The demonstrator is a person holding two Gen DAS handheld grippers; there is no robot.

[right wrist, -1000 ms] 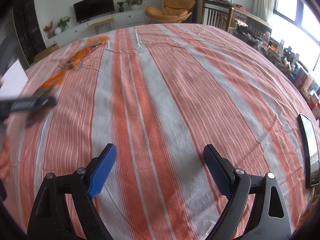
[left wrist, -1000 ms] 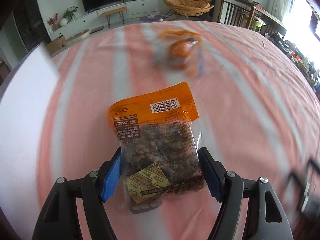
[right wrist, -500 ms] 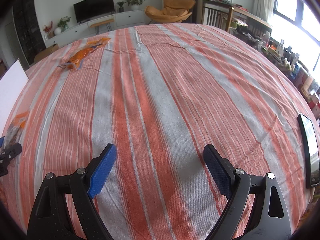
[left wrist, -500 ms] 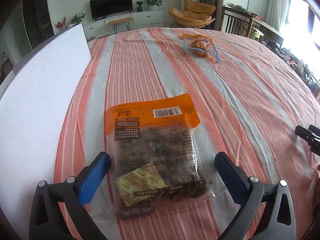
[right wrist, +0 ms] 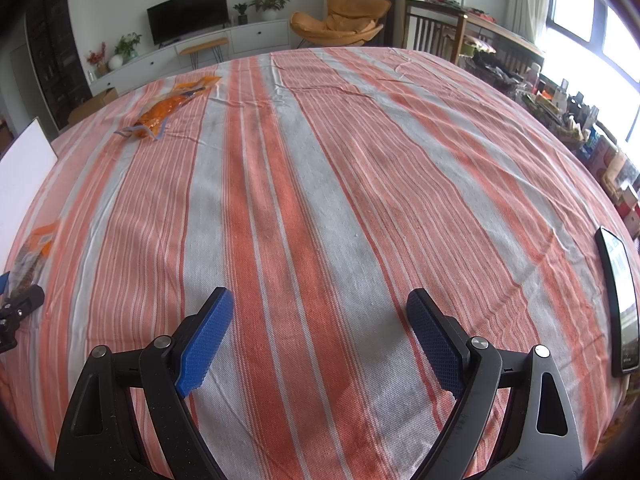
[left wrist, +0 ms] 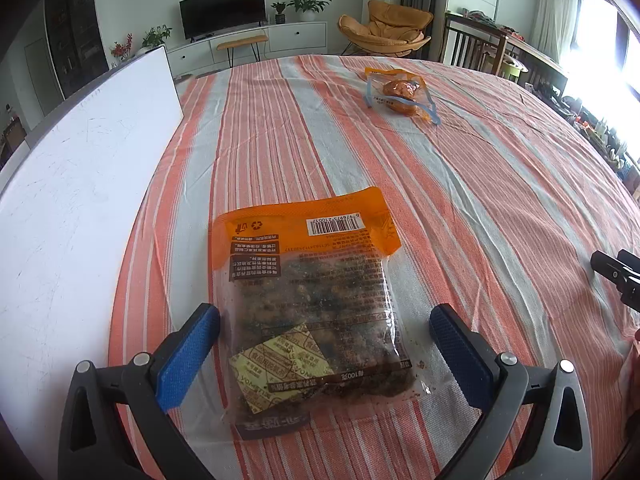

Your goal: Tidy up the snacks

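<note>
An orange-topped clear snack bag (left wrist: 312,292) of dark brown pieces lies flat on the striped tablecloth (left wrist: 460,184). My left gripper (left wrist: 324,328) stands open around its near end, with both blue pads clear of the bag's sides. A second, smaller snack bag (left wrist: 398,90) with an orange lump inside lies far across the cloth; the right wrist view shows it at the far left (right wrist: 168,112). My right gripper (right wrist: 320,320) is open over bare cloth with nothing between its fingers. The first bag (right wrist: 34,252) shows at that view's left edge.
A white board (left wrist: 72,200) lies along the left side of the table, just beside the first bag. A black phone (right wrist: 618,300) rests near the table's right edge. Chairs, a TV unit and cluttered shelves stand beyond the table.
My left gripper carried the bag to beside the white board and opened wide, letting go of it; the bag now lies flat. The right gripper has not moved.
</note>
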